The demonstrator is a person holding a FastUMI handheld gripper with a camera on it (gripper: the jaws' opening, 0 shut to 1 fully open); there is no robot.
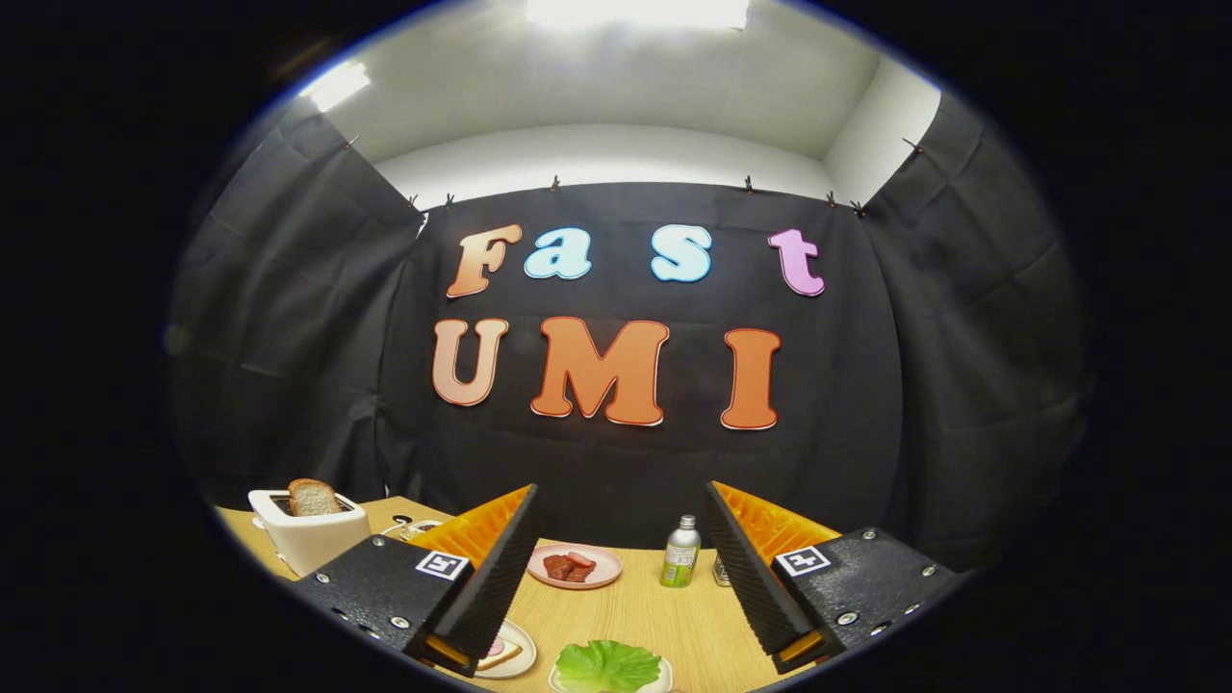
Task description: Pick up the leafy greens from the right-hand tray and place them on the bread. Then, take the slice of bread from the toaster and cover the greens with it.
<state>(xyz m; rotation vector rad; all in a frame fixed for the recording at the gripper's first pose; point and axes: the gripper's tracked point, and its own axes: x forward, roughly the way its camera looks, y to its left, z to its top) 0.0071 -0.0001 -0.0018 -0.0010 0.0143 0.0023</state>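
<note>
Flanking open tool [621, 568]: toaster [308, 534], bottle [680, 552]

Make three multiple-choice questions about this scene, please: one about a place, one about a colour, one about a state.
1. Where is the slice of bread?
A. On the pink plate
B. Standing in the white toaster
C. Between the fingers

2. What colour is the plate that holds the meat slices?
A. Pink
B. Blue
C. Black

3. In what state is the gripper?
A. Shut on the bottle
B. Shut on the greens
C. Open, holding nothing

Answers:
1 B: the slice sticks up out of the toaster's slot.
2 A: the plate beyond the fingers is pink.
3 C: the fingers stand wide apart, with the leafy greens lying on a white dish below the gap and the bottle beyond it.
</note>
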